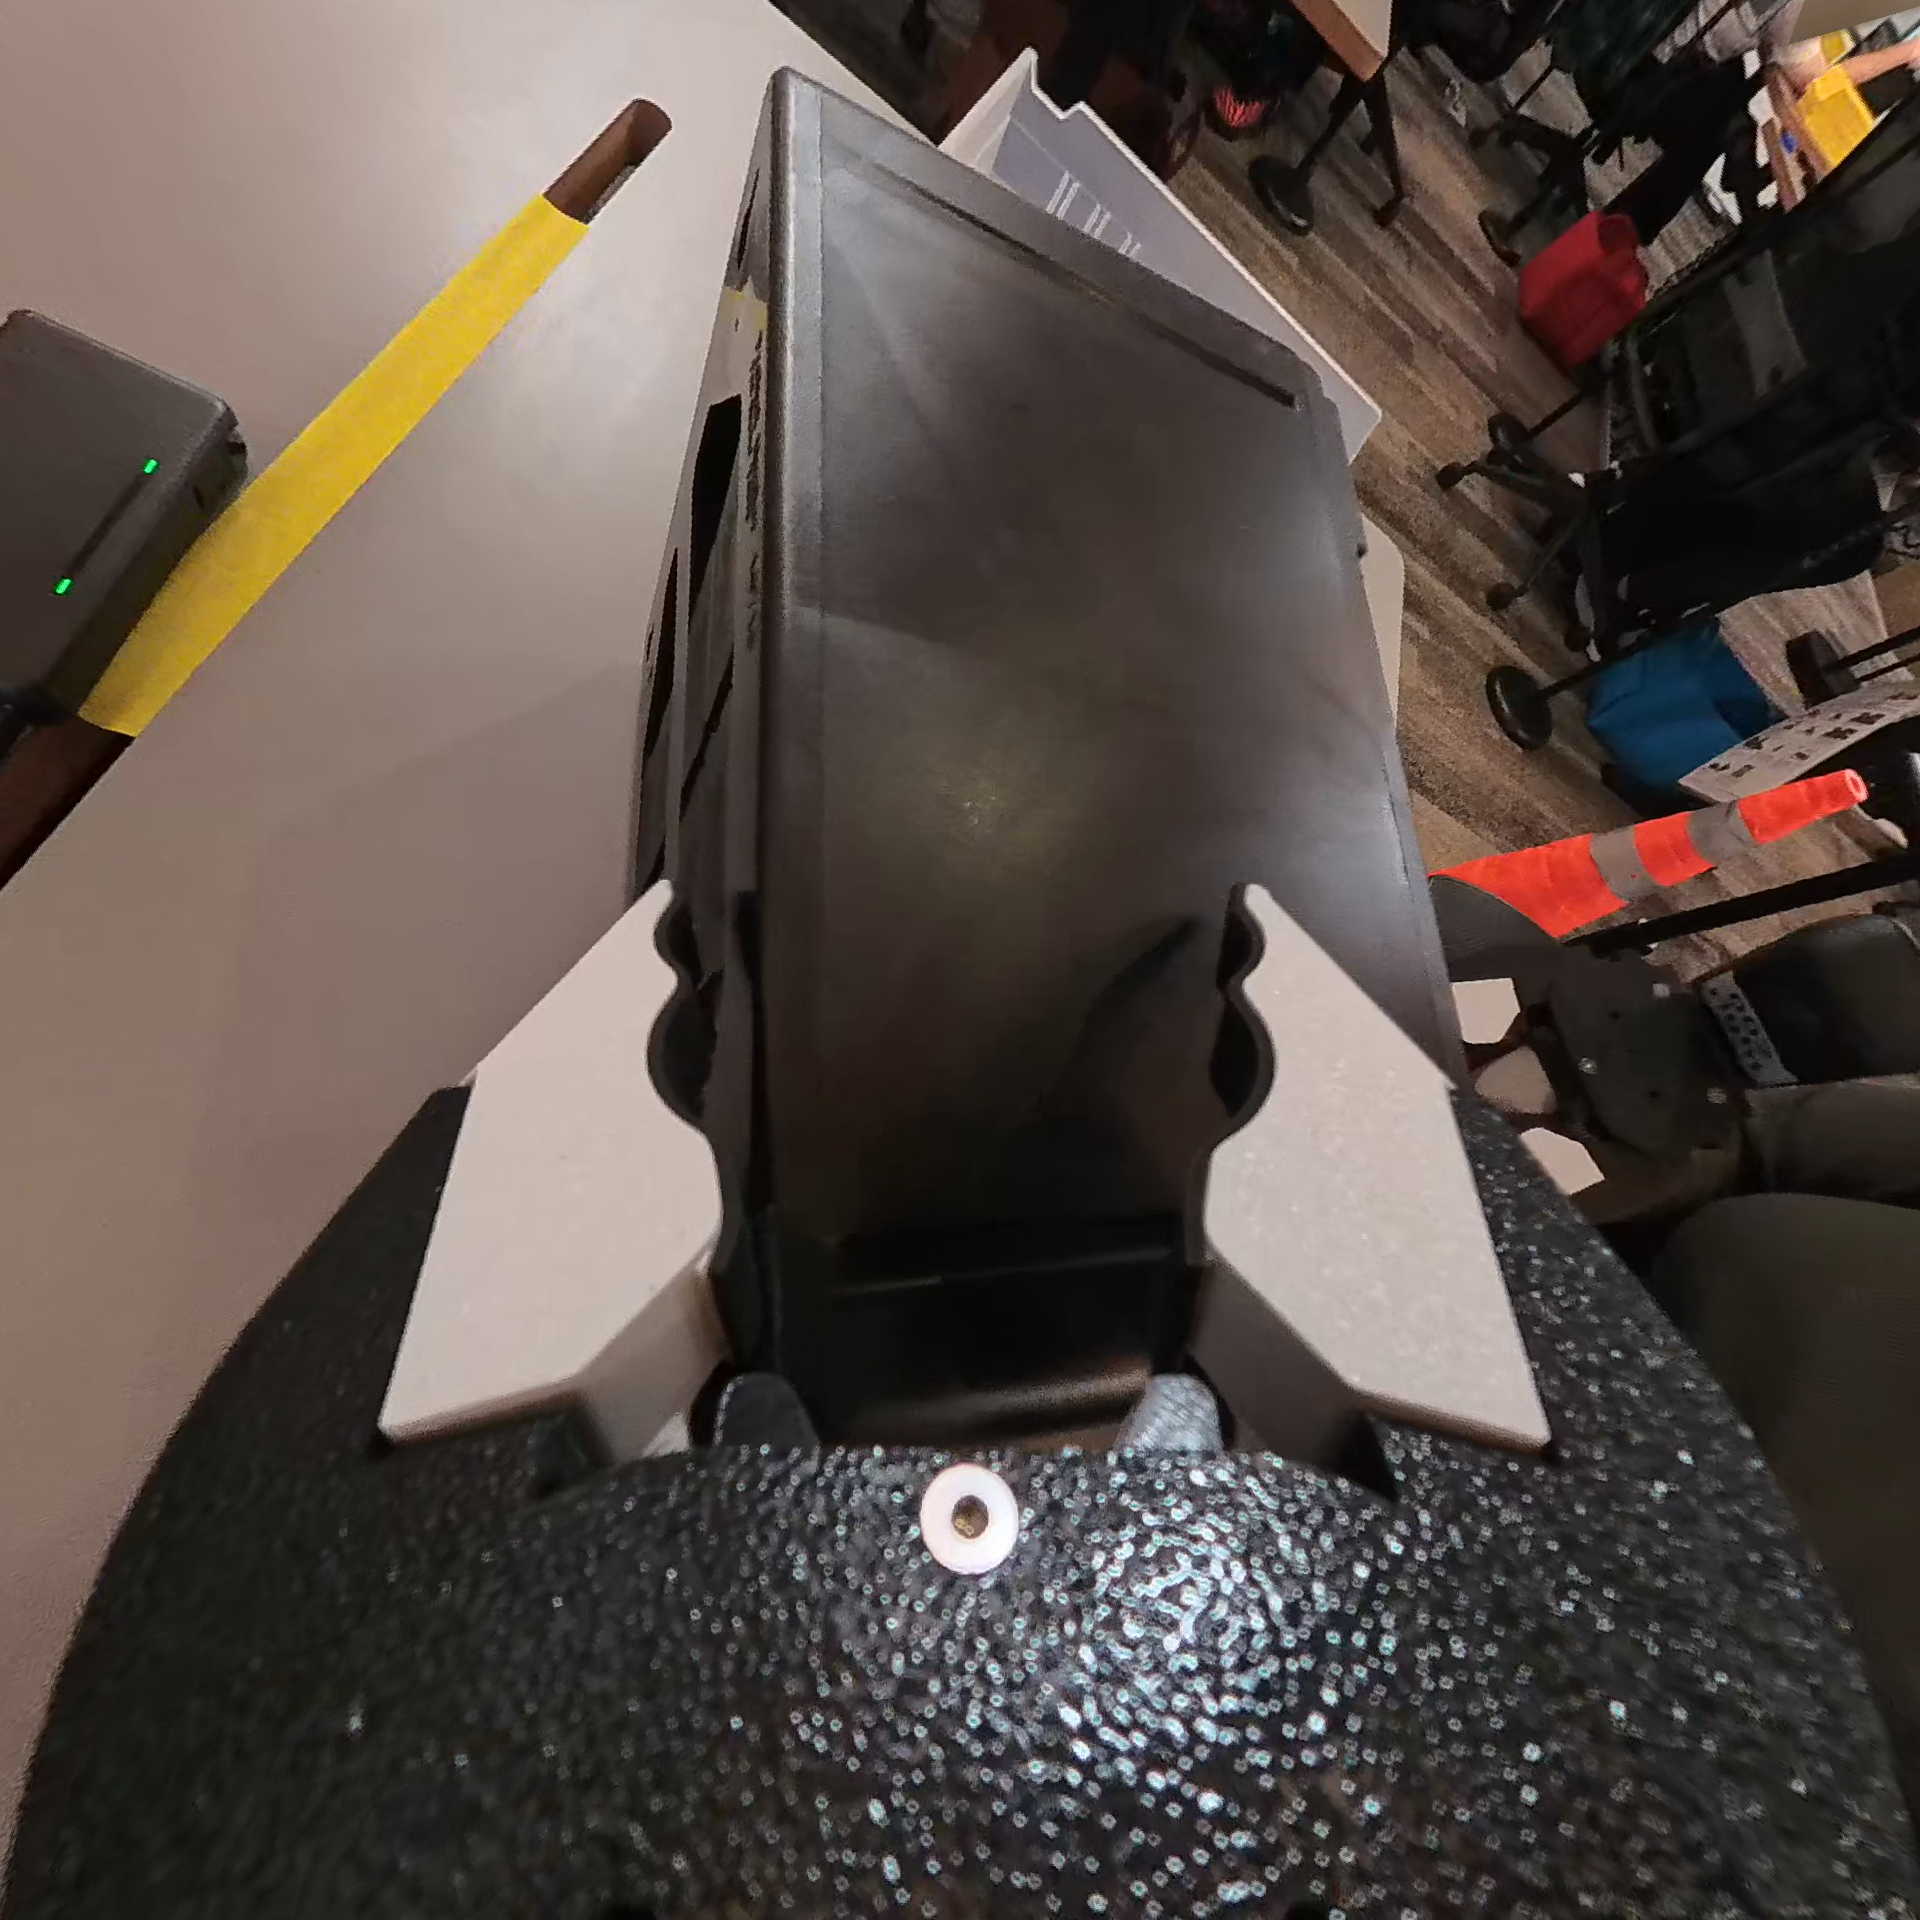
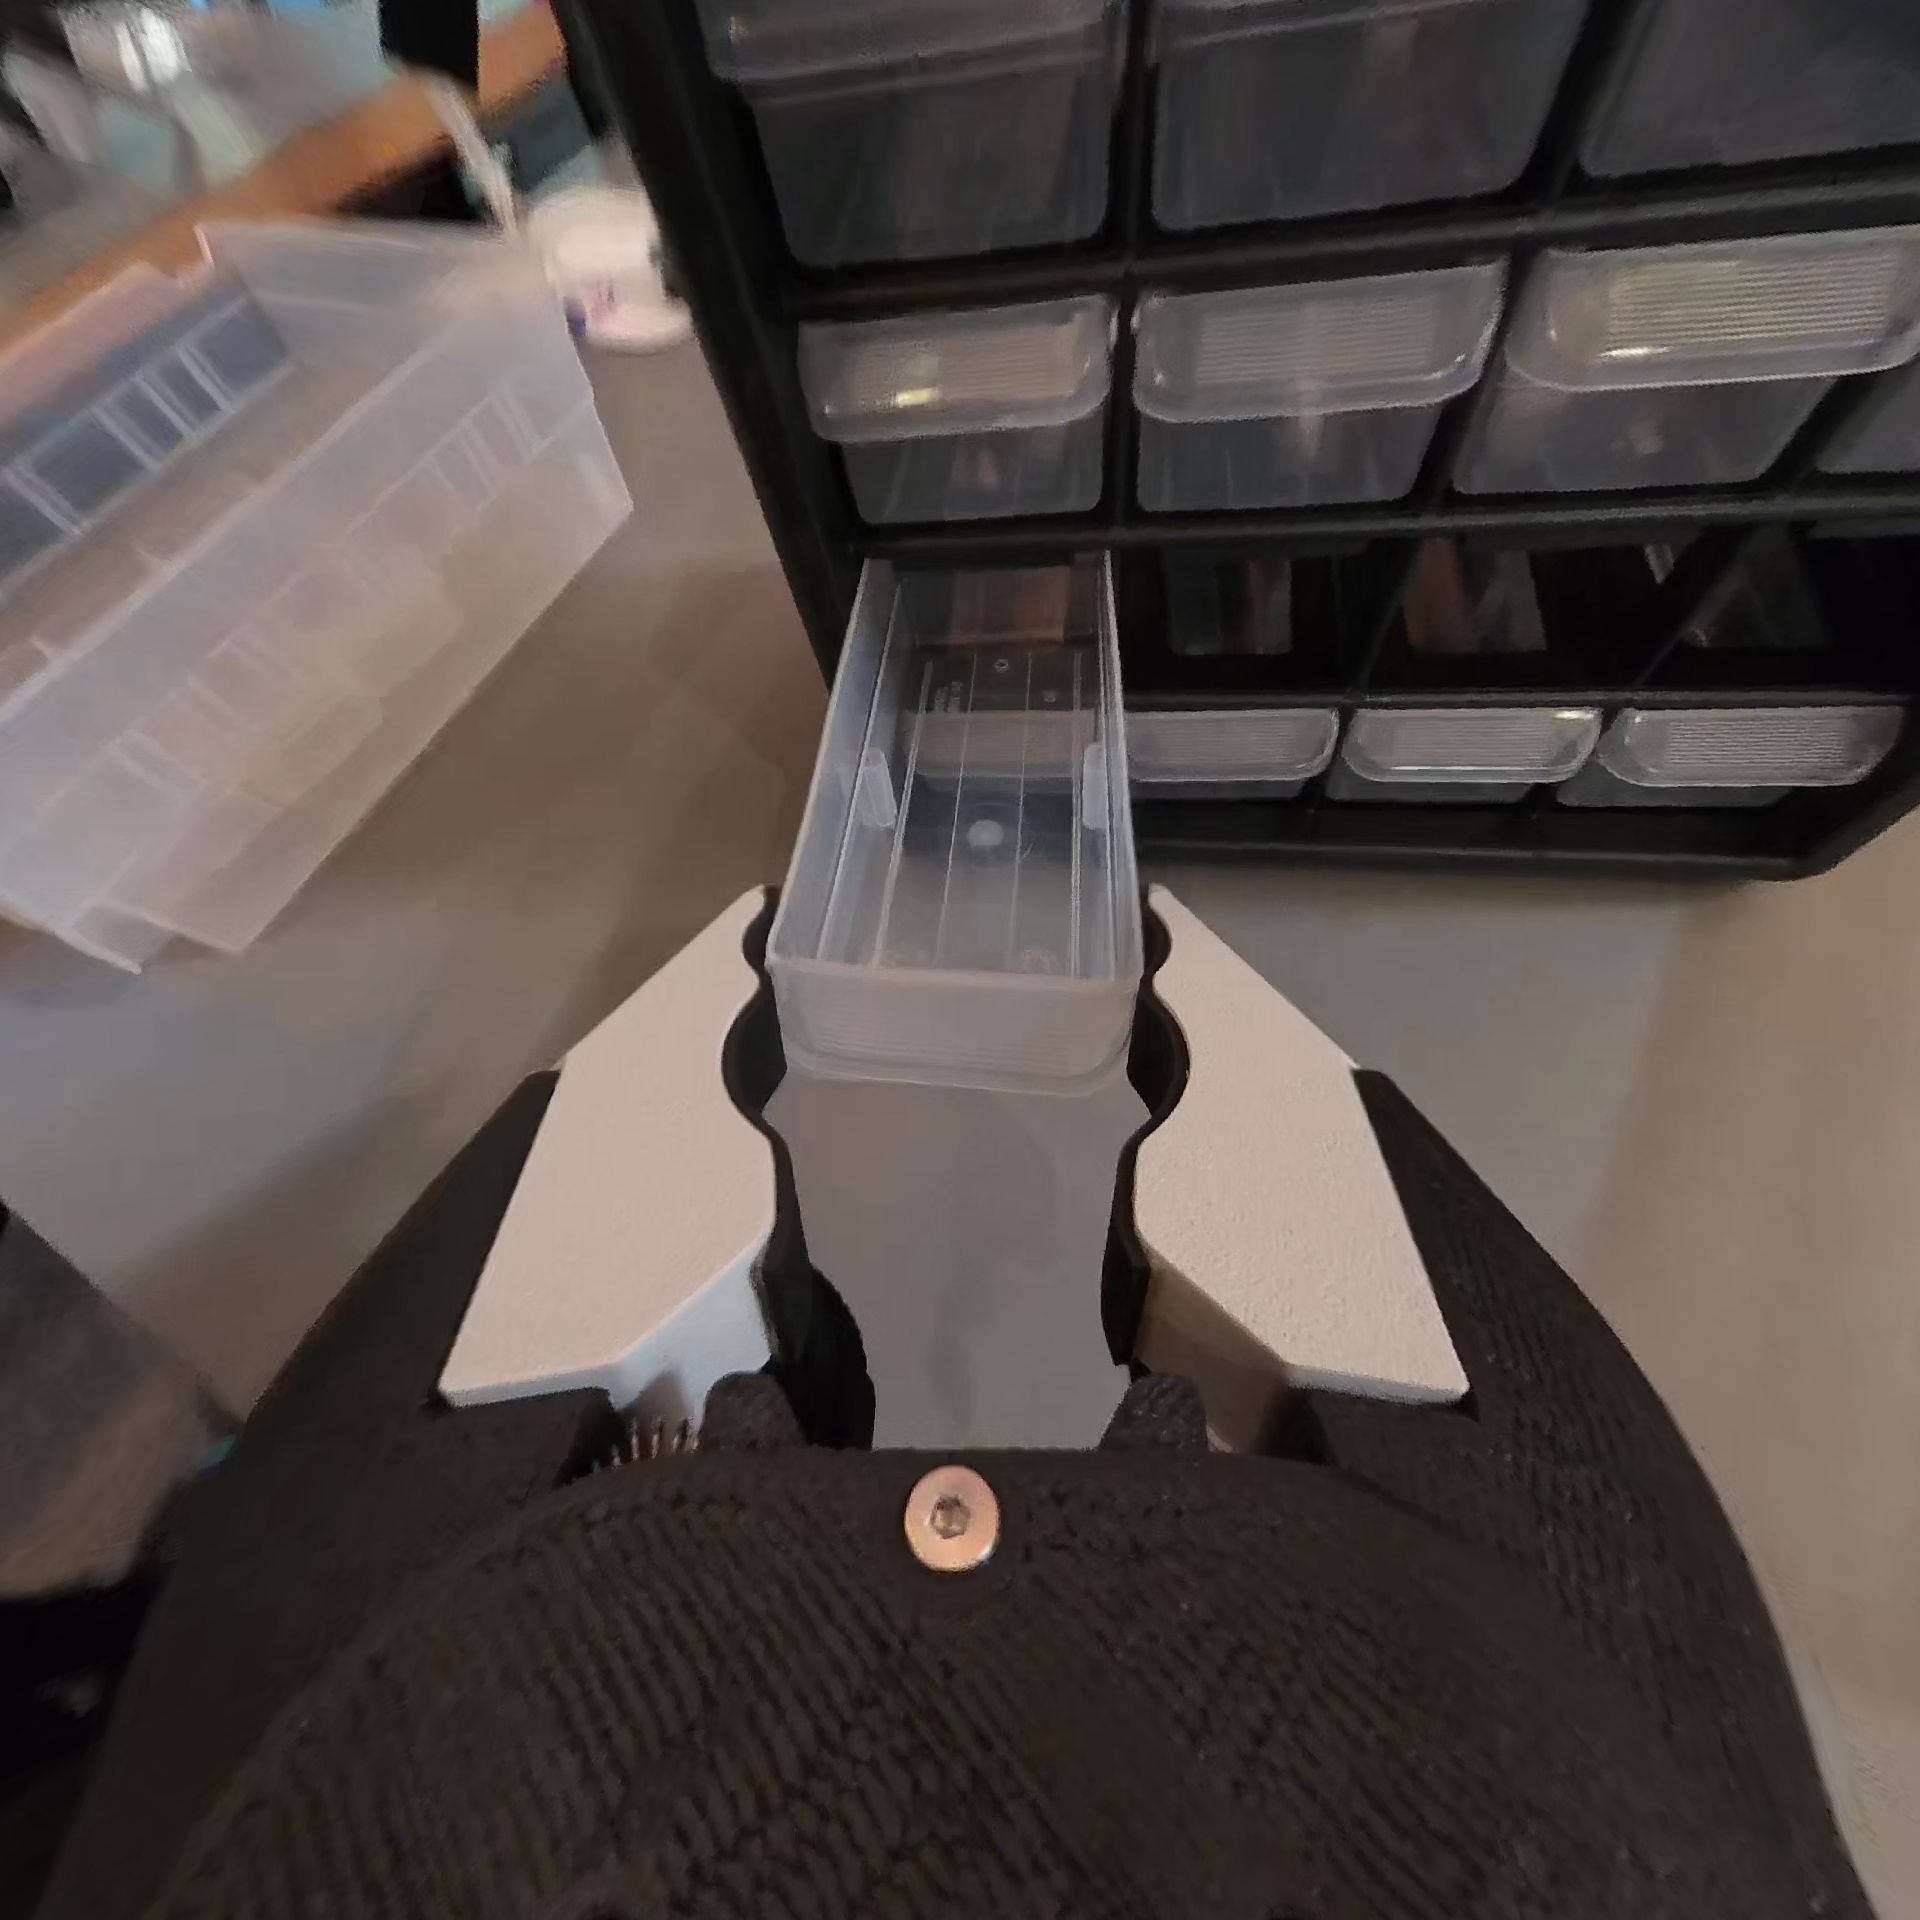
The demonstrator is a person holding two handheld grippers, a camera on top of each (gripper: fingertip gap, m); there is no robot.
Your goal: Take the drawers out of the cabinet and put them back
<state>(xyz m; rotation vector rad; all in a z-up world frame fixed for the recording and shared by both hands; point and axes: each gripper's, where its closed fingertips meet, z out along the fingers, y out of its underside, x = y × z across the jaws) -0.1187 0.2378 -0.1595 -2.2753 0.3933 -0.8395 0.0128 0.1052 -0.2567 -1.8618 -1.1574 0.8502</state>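
The black cabinet (image 2: pixel 758 416) stands on a pale table (image 2: pixel 1558 1091) with rows of clear drawers. My right gripper (image 2: pixel 956 904) is shut on the front end of one clear drawer (image 2: pixel 951 1023). That drawer sticks far out of the leftmost slot of the third row, its rear end still inside. The other slots (image 2: pixel 1455 613) in that row show empty. In the left wrist view the cabinet (image 1: pixel 1039 623) fills the middle. My left gripper (image 1: pixel 956 925) is open and straddles one of its corner edges, with a finger over each face.
A clear plastic bin (image 2: pixel 291 582) sits left of the cabinet, blurred; it also shows behind the cabinet (image 1: pixel 1143 187). A yellow-taped brown strip (image 1: pixel 343 416) and a grey device (image 1: pixel 94 488) with green lights lie on the table. An orange cone (image 1: pixel 1662 842) and chairs (image 1: pixel 1714 499) stand beyond the table edge.
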